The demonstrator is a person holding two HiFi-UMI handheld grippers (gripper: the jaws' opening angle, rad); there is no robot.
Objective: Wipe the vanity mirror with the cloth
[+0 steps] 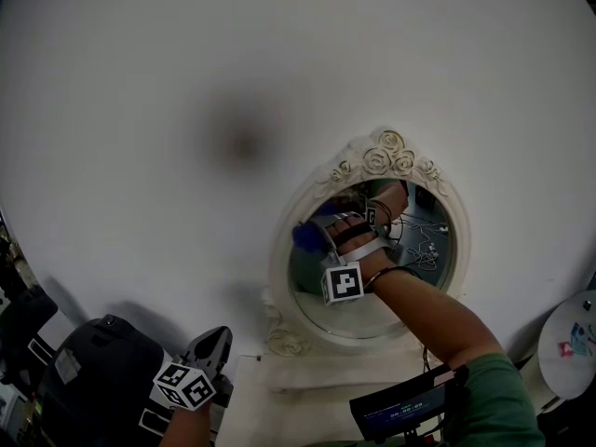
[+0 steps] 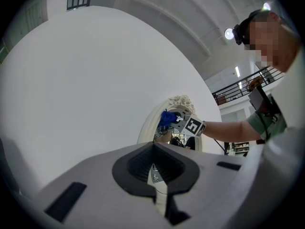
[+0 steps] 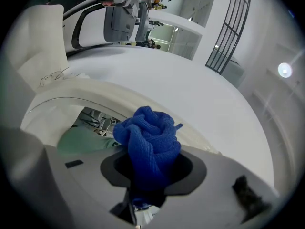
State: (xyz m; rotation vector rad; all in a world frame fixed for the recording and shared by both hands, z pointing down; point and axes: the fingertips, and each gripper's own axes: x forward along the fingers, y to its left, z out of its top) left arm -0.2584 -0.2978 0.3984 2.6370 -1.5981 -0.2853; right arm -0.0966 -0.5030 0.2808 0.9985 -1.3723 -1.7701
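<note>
Head view: right tool points bunched cloth at tall oval mirror.

The cloth is being partly hidden inside the right tongs; the mirror is being covered below by the left tongs.

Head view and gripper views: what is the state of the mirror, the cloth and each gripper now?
vanity mirror: upright against the white wall.
blue cloth: bunched up, clamped between two jaws.
right gripper: shut on the blue cloth, raised to the left part of the glass.
left gripper: shut, empty, held low, away from the vanity mirror.
</note>
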